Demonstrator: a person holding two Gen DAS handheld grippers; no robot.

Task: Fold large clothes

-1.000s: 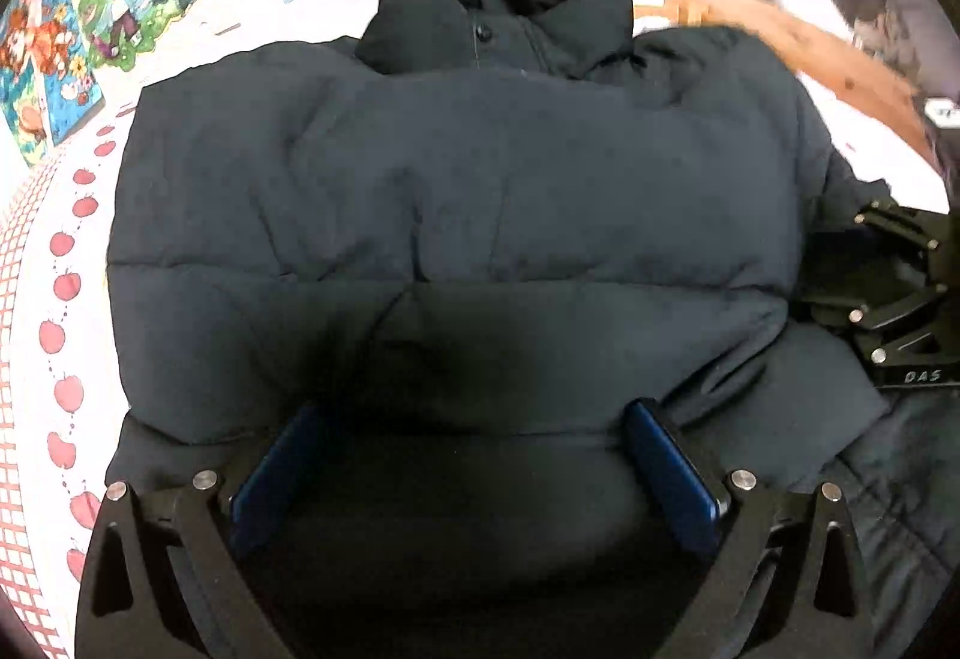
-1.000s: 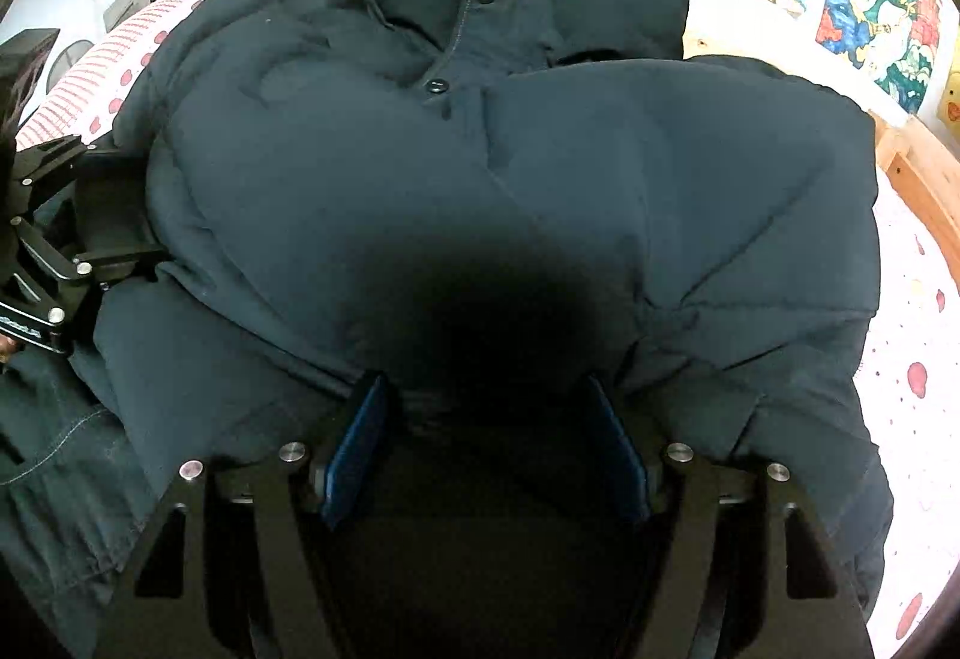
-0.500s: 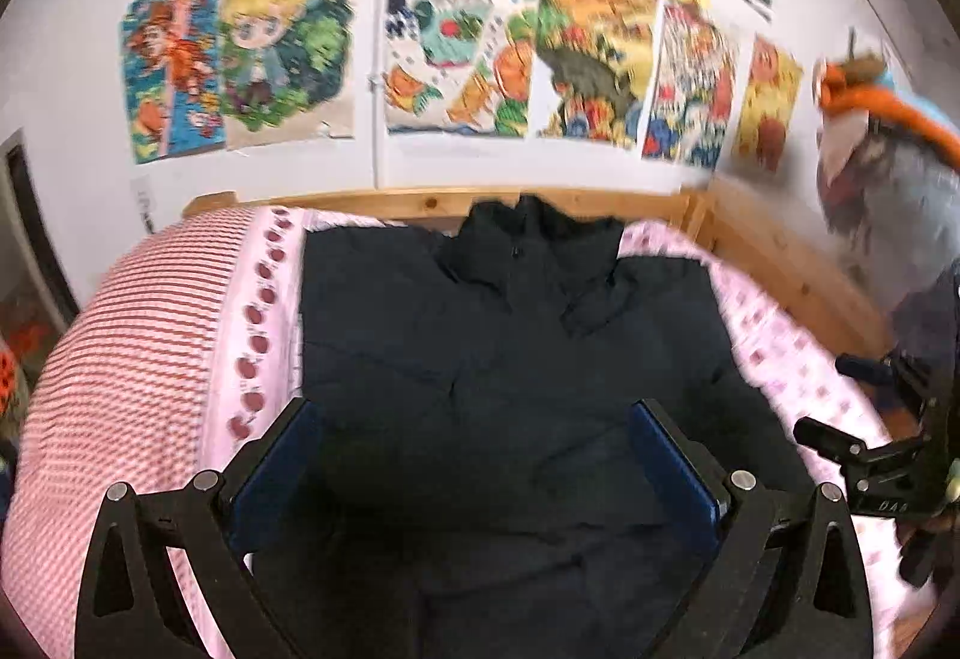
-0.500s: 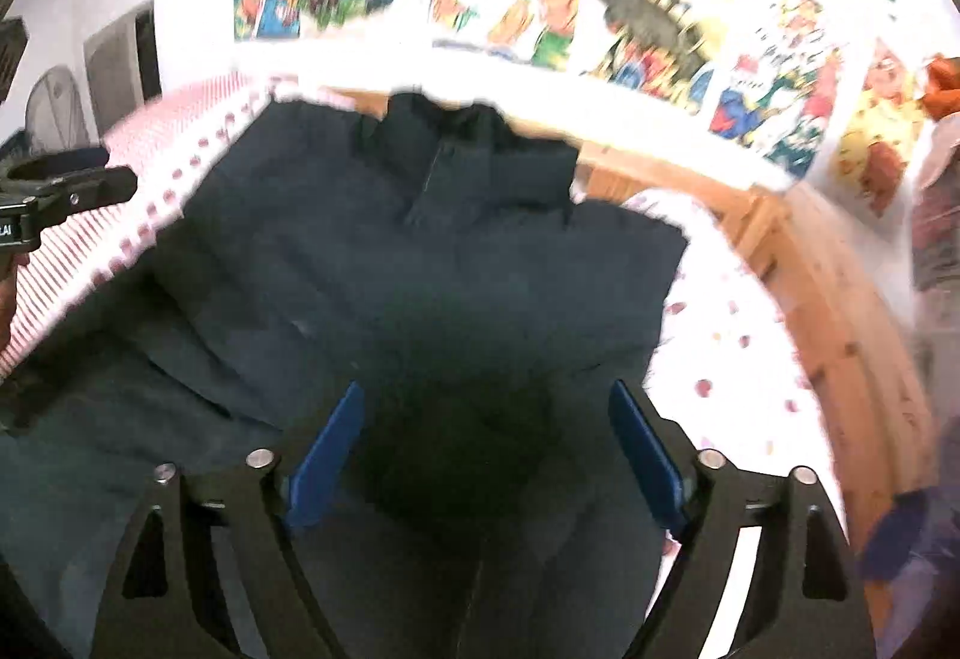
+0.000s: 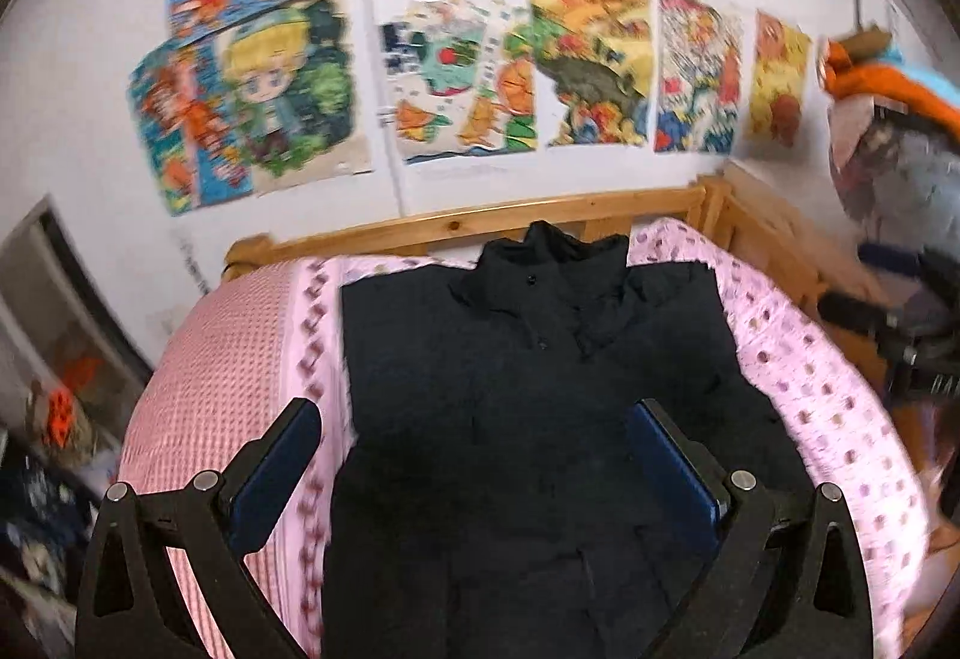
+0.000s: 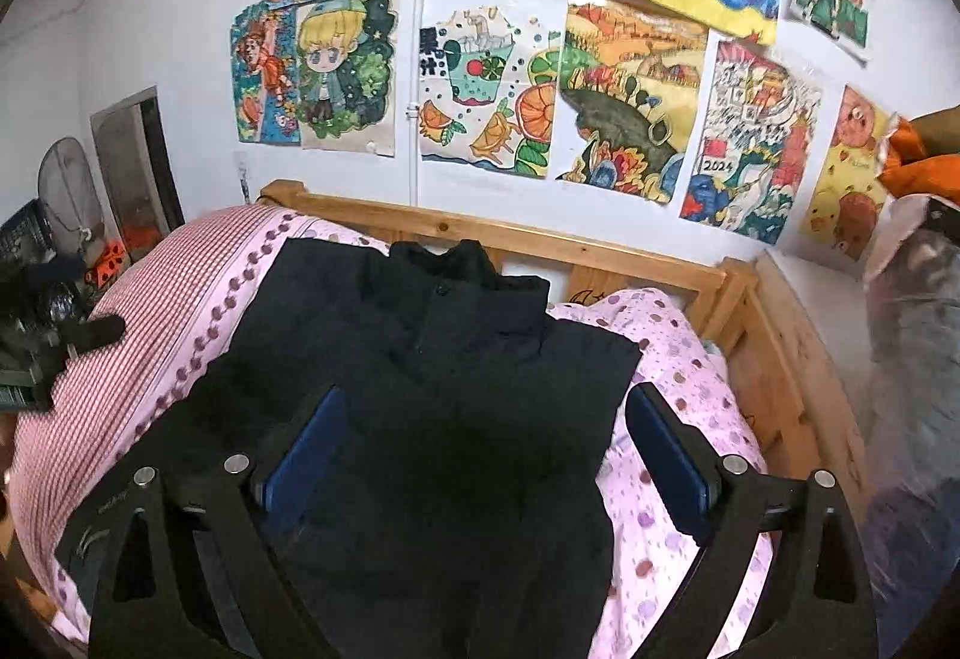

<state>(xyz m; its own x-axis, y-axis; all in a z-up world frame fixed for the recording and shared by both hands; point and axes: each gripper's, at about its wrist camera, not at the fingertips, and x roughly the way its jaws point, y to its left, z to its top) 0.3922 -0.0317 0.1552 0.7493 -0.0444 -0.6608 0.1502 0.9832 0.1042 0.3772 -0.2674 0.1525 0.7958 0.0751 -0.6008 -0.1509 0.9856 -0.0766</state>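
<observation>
A dark navy padded jacket (image 5: 528,395) lies flat on the bed, collar toward the wall, sleeves folded in so it forms a long rectangle; it also shows in the right wrist view (image 6: 444,407). My left gripper (image 5: 474,455) is open and empty, held well above the jacket's lower half. My right gripper (image 6: 480,449) is open and empty, also raised above the jacket. The right gripper shows at the right edge of the left wrist view (image 5: 900,347), and the left gripper at the left edge of the right wrist view (image 6: 54,341).
The bed has a pink dotted sheet (image 6: 678,359), a red checked cover (image 6: 138,311) on the left and a wooden frame (image 6: 600,245). Drawings (image 6: 480,89) cover the wall. A fan (image 6: 63,191) stands left; hanging clothes (image 6: 912,299) are at the right.
Both grippers have let go of the jacket and pulled up and back from it. The view went from close over the fabric to the whole bed and wall.
</observation>
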